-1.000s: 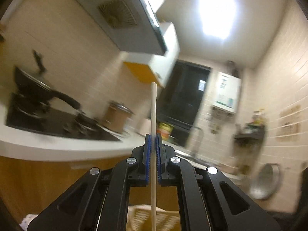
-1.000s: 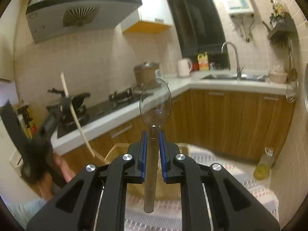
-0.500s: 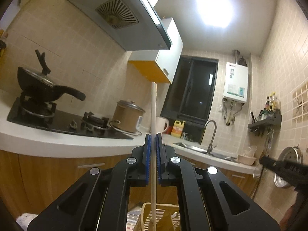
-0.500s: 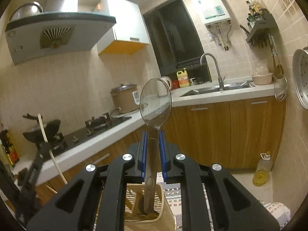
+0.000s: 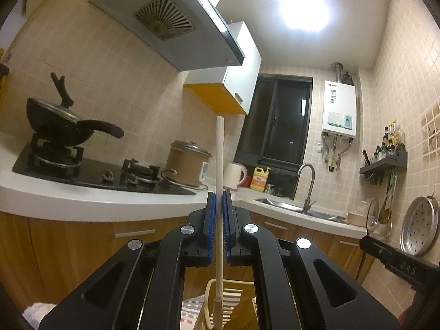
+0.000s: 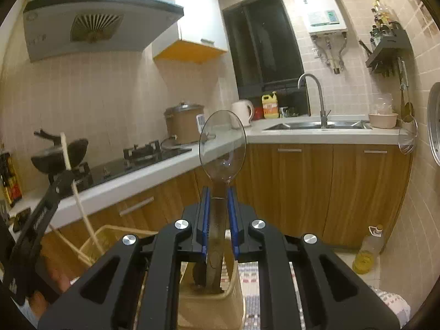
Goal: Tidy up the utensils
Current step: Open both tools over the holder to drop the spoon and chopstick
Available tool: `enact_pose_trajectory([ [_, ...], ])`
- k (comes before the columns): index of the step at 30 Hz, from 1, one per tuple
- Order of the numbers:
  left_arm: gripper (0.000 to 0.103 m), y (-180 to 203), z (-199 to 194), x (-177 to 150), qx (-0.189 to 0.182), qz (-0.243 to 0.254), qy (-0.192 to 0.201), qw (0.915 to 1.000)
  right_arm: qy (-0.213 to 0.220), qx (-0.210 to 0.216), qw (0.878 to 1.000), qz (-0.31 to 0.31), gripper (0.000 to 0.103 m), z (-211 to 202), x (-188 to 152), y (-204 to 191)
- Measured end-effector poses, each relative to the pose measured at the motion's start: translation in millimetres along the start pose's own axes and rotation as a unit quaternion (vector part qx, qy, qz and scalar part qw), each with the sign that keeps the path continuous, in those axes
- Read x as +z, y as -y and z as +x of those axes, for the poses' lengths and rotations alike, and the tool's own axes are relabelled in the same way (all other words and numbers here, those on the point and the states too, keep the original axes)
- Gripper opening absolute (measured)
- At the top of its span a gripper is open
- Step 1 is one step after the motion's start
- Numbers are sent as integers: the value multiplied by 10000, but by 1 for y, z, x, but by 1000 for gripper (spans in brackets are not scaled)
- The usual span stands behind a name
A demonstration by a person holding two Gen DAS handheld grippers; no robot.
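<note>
Left claw [image 5: 219, 206] clamping an upright chopstick [image 5: 219, 165], lower end dipping into a slatted basket [image 5: 233, 297]. Right claw [image 6: 219, 206] gripping a clear spoon [image 6: 222, 143], bowl up, handle end reaching down, seemingly into a beige holder [image 6: 211, 302]. Counter [image 6: 324, 137] behind.

A wok [image 5: 59, 126] sits on the stove [image 5: 90, 174] at the table's [image 5: 110, 206] left; cooker [image 5: 187, 166], kettle [image 5: 235, 176] and sink [image 5: 291, 206] follow rightward. A basket [image 6: 211, 299] stands below.
</note>
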State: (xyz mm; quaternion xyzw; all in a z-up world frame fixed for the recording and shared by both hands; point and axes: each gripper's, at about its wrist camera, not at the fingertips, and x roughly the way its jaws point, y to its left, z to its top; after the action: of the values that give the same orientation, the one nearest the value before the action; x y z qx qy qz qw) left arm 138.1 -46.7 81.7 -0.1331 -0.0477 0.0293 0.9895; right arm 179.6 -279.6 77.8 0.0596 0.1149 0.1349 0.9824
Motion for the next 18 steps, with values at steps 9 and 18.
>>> enact_pose_trajectory([
  [9,34,-18,-8,3,35,-62,-210,9998,-380,64,9993,-20,21,-17,-12,-2],
  [18,37,-33,-45,29,-182,-165,-165,9996,-531,50,9986,46,24,-56,-15,-2],
])
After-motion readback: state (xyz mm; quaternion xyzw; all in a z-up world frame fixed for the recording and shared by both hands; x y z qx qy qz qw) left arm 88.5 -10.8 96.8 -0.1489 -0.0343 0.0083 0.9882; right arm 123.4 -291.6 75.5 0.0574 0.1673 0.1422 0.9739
